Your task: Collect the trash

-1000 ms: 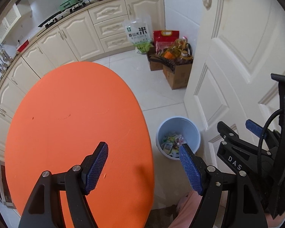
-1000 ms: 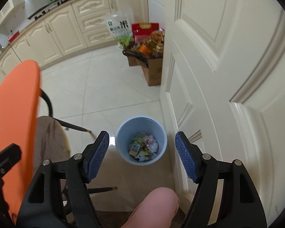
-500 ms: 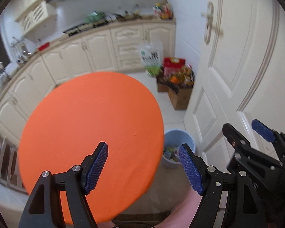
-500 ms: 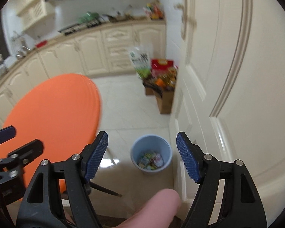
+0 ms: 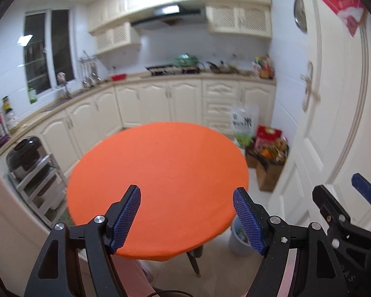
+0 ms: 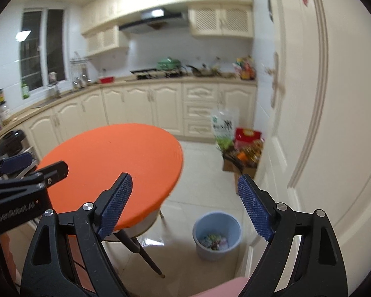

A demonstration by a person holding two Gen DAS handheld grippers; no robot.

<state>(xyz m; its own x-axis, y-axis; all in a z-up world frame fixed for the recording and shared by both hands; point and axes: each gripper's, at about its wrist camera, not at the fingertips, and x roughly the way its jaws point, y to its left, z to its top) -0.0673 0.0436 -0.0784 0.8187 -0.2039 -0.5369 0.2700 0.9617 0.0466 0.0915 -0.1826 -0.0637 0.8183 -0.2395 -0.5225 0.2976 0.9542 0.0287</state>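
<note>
1. A home kitchen: cream panelled cabinets (image 6: 141, 104) run along two walls under a beige counter.
2. A gas hob (image 6: 148, 73) holding a green pot (image 6: 169, 63) sits beneath a range hood (image 6: 155, 19).
3. Utensils hang on a rack (image 5: 87, 70) near a dark window (image 5: 46, 49).
4. A round orange bench (image 5: 160, 180) stands on the pale tiled floor.
5. Boxes of groceries (image 6: 245, 153) and a blue waste bin (image 6: 217, 235) sit beside a white door (image 6: 321, 123).

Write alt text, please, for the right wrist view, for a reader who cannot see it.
The open, empty right gripper points into a cream kitchen, over a tiled floor where a blue bin holding wrappers stands between a round orange table and a white door. The left gripper shows at the left edge.
</note>
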